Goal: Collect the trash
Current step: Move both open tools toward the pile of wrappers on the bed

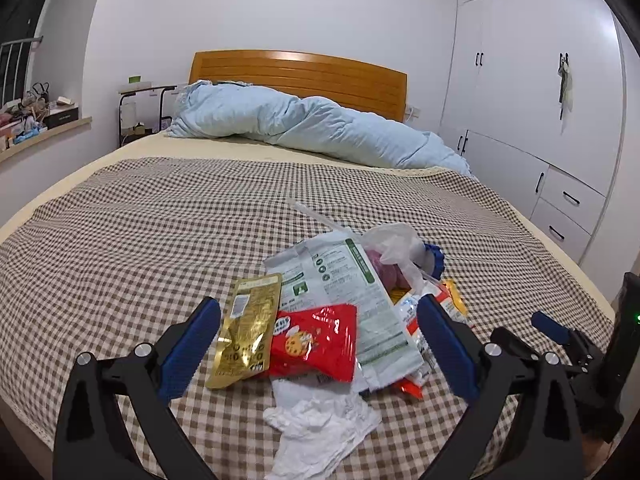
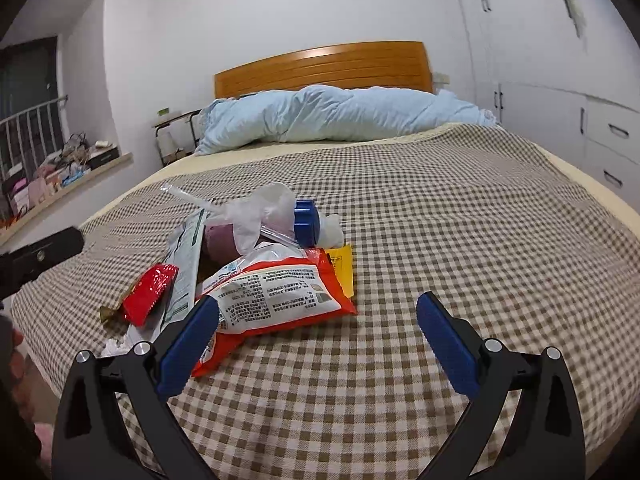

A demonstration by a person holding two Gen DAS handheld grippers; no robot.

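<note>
A heap of trash lies on the checked bedspread (image 1: 120, 248). It holds a gold pouch (image 1: 246, 330), a red snack pack (image 1: 316, 344), a white-and-green bag (image 1: 348, 280), crumpled tissue (image 1: 320, 428), an orange-and-white bag (image 2: 280, 292), a blue-capped bottle (image 2: 306, 222) and a thin plastic bag (image 2: 256, 212). My left gripper (image 1: 318, 346) stands open just short of the pile, its fingers astride the red pack and the white-and-green bag. My right gripper (image 2: 318, 344) is open over bare bedspread to the right of the heap, its left finger (image 2: 188, 344) overlapping the orange bag.
A rumpled light-blue duvet (image 1: 312, 124) lies along the wooden headboard (image 1: 300, 76). White wardrobes and drawers (image 1: 540, 120) line the right side. A cluttered windowsill (image 2: 64, 168) and a small bedside table (image 1: 140, 112) stand to the left. The bed's near edge runs just under both grippers.
</note>
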